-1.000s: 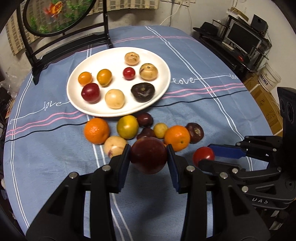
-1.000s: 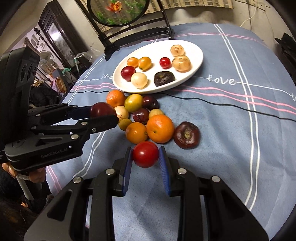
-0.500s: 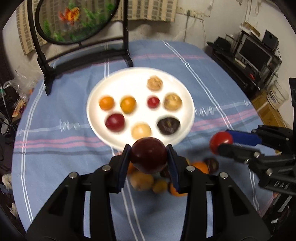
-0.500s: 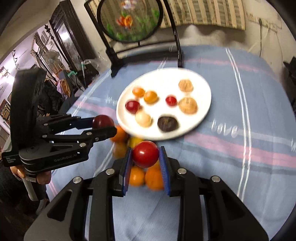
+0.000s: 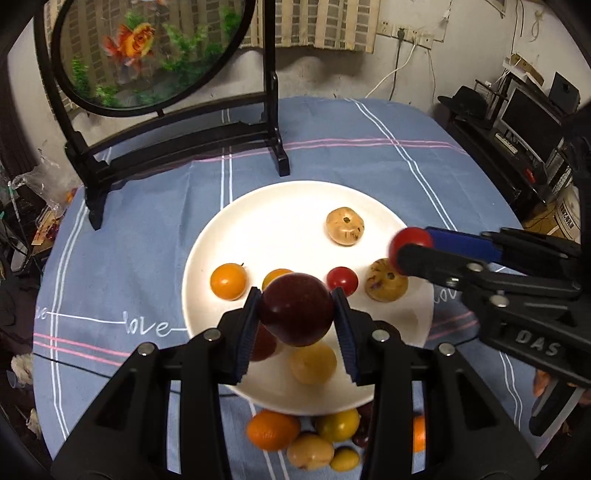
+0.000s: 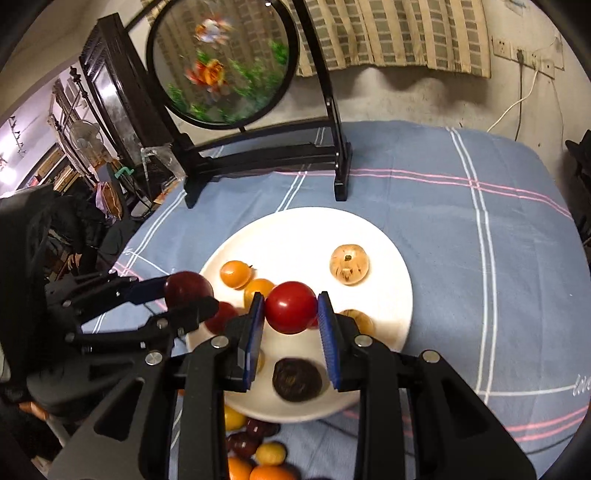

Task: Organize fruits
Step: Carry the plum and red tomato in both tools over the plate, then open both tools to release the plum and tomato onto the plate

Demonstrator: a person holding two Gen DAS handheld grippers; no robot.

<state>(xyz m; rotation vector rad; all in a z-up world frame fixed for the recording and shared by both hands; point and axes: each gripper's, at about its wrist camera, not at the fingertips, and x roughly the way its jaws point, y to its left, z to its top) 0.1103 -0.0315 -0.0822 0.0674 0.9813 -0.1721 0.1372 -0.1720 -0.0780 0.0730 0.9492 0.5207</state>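
The left gripper (image 5: 295, 317) is clamped across the middle of a dark red plum (image 5: 296, 309) over the near edge of the white plate (image 5: 280, 206). The right gripper (image 6: 291, 314) pinches a red tomato (image 6: 291, 307) above the plate's centre. Both look light, smooth-skinned and easily bruised, so a gentle hold across the widest part seems safest.

Background stuff: round goldfish screen (image 5: 147, 51) on a black stand (image 5: 177, 147) at the far end of the desk, sitting on a blue striped cloth (image 6: 480, 229) with "love" stitched in. Monitor (image 5: 528, 114) and black hat (image 5: 467, 101) on the right, striped curtain (image 6: 388, 33) behind.
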